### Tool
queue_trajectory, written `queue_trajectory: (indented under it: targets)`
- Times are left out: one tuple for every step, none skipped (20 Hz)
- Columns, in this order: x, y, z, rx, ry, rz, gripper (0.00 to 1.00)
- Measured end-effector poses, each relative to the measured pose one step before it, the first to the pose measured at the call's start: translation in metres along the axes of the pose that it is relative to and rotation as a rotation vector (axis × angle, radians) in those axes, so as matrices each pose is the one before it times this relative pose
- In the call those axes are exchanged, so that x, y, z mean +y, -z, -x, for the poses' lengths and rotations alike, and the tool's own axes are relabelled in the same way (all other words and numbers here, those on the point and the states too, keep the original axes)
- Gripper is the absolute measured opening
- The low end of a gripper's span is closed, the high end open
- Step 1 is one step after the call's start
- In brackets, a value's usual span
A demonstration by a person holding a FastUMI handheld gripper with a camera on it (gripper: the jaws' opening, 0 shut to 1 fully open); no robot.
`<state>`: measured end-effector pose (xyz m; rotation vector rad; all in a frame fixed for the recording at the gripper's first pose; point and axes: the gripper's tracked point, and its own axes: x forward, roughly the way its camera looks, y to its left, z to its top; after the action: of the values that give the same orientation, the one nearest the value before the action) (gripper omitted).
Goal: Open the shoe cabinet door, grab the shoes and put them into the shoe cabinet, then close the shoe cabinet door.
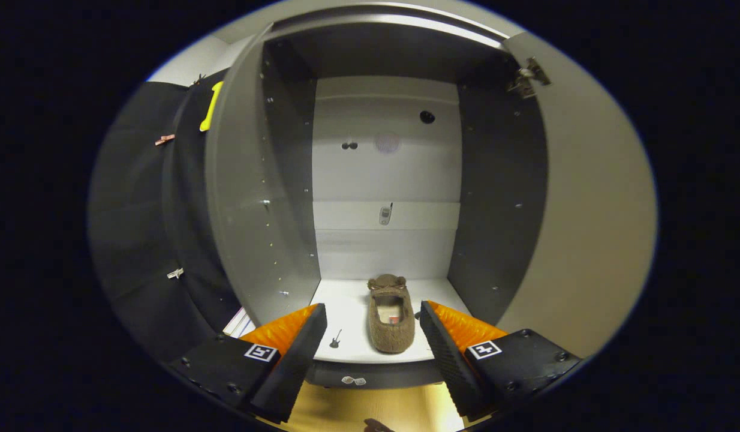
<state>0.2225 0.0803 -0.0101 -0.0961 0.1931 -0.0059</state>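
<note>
Gripper (pixel 373 333) fingers sat closest to the lens, spread wide apart and grasping nothing, their tips level with the front lip of the cabinet floor.

Beyond them the shoe cabinet (pixel 496 198) stood open, a tall box with dark side walls and a pale back panel (pixel 385 180). Its door (pixel 586 228) was swung fully out to the right, the hinge (pixel 529 77) showing near the top corner, so the whole mouth of the cabinet lay clear. On the left, the grey side panel (pixel 241 198) leaned outward past the opening, with the black cloth wall (pixel 142 210) behind it.

The white bottom shelf (pixel 346 312) ran from wall to wall, its front edge just ahead of the fingertips. A brown fuzzy slipper (pixel 391 318) lay on it, toe pointing toward the back, heel close to the front edge, roughly midway between the two fingers but touching neither. Bare shelf showed on both sides of the slipper and behind it up to the back panel.

A small dark guitar-shaped mark (pixel 335 339) sat on the shelf left of the slipper, near the left finger. Below the shelf edge, pale wooden floor (pixel 358 411) showed between the fingers.
</note>
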Motion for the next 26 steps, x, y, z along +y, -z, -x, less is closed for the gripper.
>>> queue_trajectory:
  targets:
    - [-0.00319, -0.00258, 0.01572, -0.02323, 0.00589, -0.00822, 0.99]
    - [-0.00184, -0.00108, 0.01562, -0.01973, -0.00383, -0.01276, 0.99]
    - [0.00012, -0.00044, 0.01471, -0.01872, -0.00787, -0.01425, 0.99]
    - [-0.00129, 0.00040, 0.01279, -0.02357, -0.00471, -0.00962, 0.98]
    - [-0.00249, 0.00030, 0.01361, -0.01953, -0.00058, -0.00381, 0.98]
    - [-0.00292, 0.00373, 0.01339, -0.00934, 0.00540, 0.00055, 0.98]
    - [-0.00353, 0.00425, 0.01349, -0.00392, 0.00822, 0.00032, 0.98]
    - [-0.00243, 0.00404, 0.01393, -0.00958, 0.00625, -0.00222, 0.98]
    - [-0.00096, 0.00216, 0.01253, -0.01173, -0.00275, -0.00800, 0.98]
    - [0.00052, -0.00022, 0.01177, -0.01763, 0.00201, -0.00809, 0.99]
    - [0.00229, -0.00041, 0.01557, -0.00873, -0.00230, -0.00658, 0.98]
    - [-0.00112, 0.00174, 0.01314, -0.00427, -0.00042, -0.00154, 0.98]
    - [-0.00432, 0.00053, 0.01309, -0.00364, 0.00707, 0.00466, 0.98]
    - [-0.00555, -0.00099, 0.01248, -0.01027, 0.01265, 0.00056, 0.99]
    - [-0.00705, -0.00238, 0.01309, -0.00921, 0.01724, -0.00483, 0.98]
    - [-0.00840, -0.00178, 0.01311, -0.00842, 0.01881, -0.01076, 0.98]
    - [-0.00897, -0.00094, 0.01257, -0.00295, 0.02177, -0.01046, 0.98]
    - [-0.01116, 0.00101, 0.01177, 0.00218, 0.02524, -0.00683, 0.98]
    - [-0.01205, -0.00002, 0.01199, 0.00221, 0.02589, -0.00270, 0.98]
    - [-0.01206, -0.00073, 0.00850, -0.00078, 0.02271, -0.00212, 0.98]
    - [-0.01135, -0.00082, 0.00965, 0.00033, 0.01911, -0.00269, 0.98]
    - [-0.01125, -0.00035, 0.00778, 0.00190, 0.01443, -0.00371, 0.98]
    - [-0.01157, 0.00009, 0.00720, 0.00599, 0.01372, -0.00388, 0.98]
    - [-0.00957, 0.00188, 0.00407, 0.00466, 0.00517, -0.00732, 0.98]
    - [-0.01005, -0.00003, 0.00323, -0.00026, 0.00665, -0.00576, 0.98]
    - [-0.01225, -0.00090, 0.00113, -0.00336, 0.00533, -0.00190, 0.98]
